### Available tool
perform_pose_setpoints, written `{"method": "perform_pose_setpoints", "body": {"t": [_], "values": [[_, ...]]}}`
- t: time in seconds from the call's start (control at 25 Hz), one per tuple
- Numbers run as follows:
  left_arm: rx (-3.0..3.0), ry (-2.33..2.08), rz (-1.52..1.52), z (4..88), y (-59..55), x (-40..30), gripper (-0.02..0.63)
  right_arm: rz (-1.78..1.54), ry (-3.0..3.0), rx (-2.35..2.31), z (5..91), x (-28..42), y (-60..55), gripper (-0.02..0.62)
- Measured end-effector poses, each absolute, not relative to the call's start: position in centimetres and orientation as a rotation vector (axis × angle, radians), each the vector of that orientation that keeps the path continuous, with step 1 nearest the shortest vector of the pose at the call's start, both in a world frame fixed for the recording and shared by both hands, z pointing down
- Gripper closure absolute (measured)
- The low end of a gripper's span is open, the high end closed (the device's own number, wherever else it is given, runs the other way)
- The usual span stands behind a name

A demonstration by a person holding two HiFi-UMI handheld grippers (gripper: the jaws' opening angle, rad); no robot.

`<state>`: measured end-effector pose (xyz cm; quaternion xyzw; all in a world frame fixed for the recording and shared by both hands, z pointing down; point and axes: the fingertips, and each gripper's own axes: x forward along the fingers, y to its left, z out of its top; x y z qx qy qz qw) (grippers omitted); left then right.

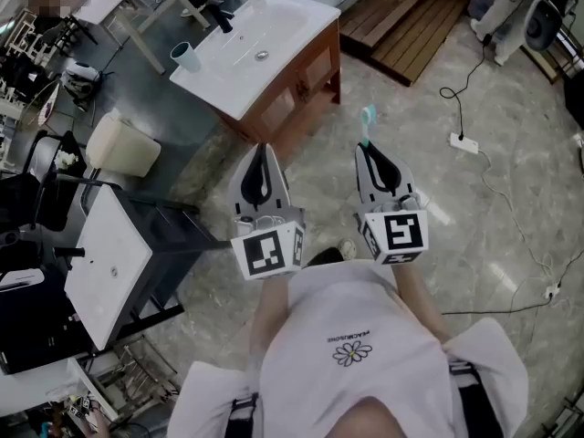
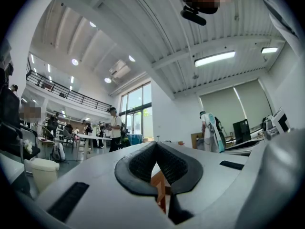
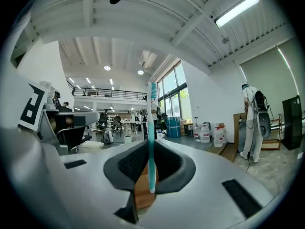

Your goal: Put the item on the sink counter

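Note:
A teal toothbrush (image 1: 367, 119) sticks out past the tips of my right gripper (image 1: 366, 146), which is shut on its handle. In the right gripper view the toothbrush (image 3: 151, 128) stands upright between the dark pads, brush head at the top. My left gripper (image 1: 263, 147) is level with the right one, shut with nothing in it; its pads meet at the tip (image 2: 156, 146). Both are held in the air over the floor, short of the white sink counter (image 1: 287, 26), which has a basin, a black tap and a pale blue cup (image 1: 185, 57).
A wooden cabinet (image 1: 301, 85) carries the counter. A cream bin (image 1: 123, 144) and a white table (image 1: 109, 263) stand at the left. A power strip (image 1: 464, 141) and cables lie on the marble floor at the right. A wooden platform (image 1: 411, 16) lies behind.

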<state>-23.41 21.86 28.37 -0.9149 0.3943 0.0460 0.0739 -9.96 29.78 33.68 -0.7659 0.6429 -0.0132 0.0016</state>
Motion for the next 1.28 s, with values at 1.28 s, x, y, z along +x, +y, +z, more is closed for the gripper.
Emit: {"method": "perform_pose_setpoints", "body": {"t": [1.28], "values": [[-2.688,1.335,0.167,30.2,-3.8,-10.8,0.589,-0.068,2.223,-2.327,35.3,2.6,5.3,0.558]]}}
